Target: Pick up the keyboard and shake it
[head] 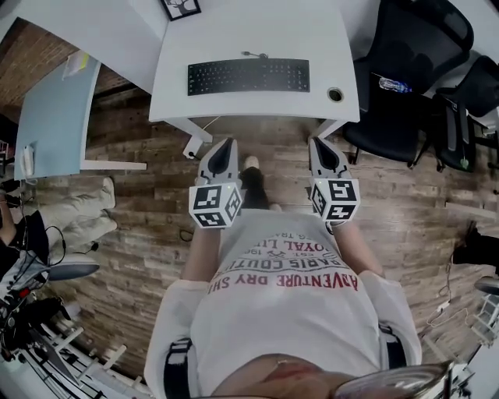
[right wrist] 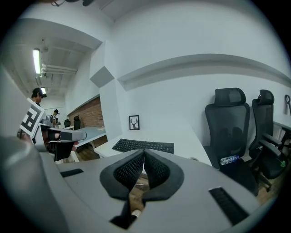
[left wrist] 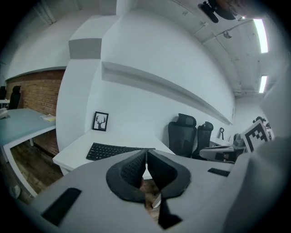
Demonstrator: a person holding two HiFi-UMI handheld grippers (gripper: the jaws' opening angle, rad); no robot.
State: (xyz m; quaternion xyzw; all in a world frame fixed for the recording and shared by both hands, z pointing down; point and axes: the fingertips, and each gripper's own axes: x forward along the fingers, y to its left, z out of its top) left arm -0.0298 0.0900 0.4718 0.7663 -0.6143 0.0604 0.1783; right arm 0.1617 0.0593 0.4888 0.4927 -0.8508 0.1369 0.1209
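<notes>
A black keyboard (head: 248, 76) lies flat on the white desk (head: 195, 105), well ahead of both grippers. It shows too in the left gripper view as the keyboard (left wrist: 109, 150) and in the right gripper view as the keyboard (right wrist: 143, 145). My left gripper (head: 227, 143) and right gripper (head: 319, 143) hang side by side over the wooden floor, short of the desk's front edge. Both are shut with nothing between their jaws. From its own camera the left gripper (left wrist: 146, 151) has its pads pressed together, as does the right gripper (right wrist: 143, 152).
A framed deer picture (head: 180, 8) stands at the desk's back left, a round cable hole (head: 335, 95) at its front right. Black office chairs (head: 413, 86) with a water bottle (head: 394, 84) stand to the right. A pale blue table (head: 53, 117) is on the left.
</notes>
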